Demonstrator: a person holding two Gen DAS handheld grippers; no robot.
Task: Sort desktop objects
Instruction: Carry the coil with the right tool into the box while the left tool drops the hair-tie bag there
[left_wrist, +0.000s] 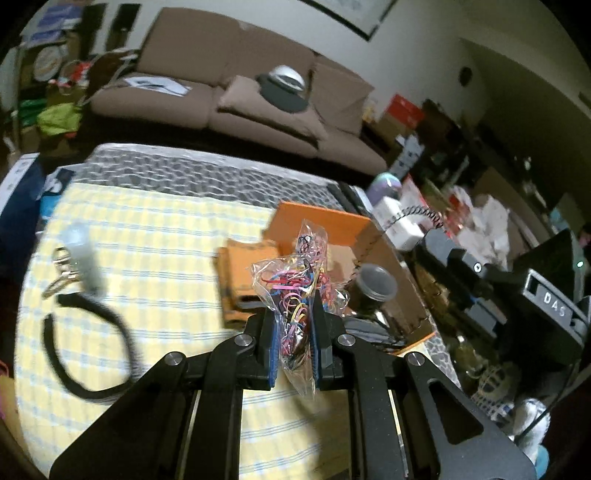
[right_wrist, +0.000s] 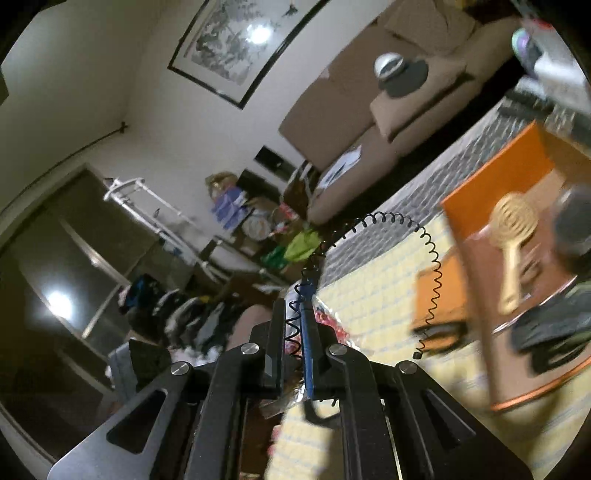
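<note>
Left claw: clamped on a clear plastic bag of coloured rubber bands, held up above the desk.
Left view, bag: pinched near its lower half between the blue pads; the loose top stands up in front of the box.
Left view, box: an open orange cardboard box sits at the far right of the yellow checked cloth; a dark round-lidded jar is already inside.
Left view, unsorted: a black strap loop and a pale grey cylinder on a metal key clip lie on the cloth at left, well apart from the box.
Right claw: closed together on a black coiled spring cord, which arcs up and over to the right and hangs free.
Right view, box: the same orange box is at right, blurred, with a tan slotted wooden spatula in it.
Step in hand, judged: carrying both items to the box.
Doing it well: bring each claw fully over the box opening before letting go, lower so the bag does not catch the rim, and let the cord's dangling end go in first.
</note>
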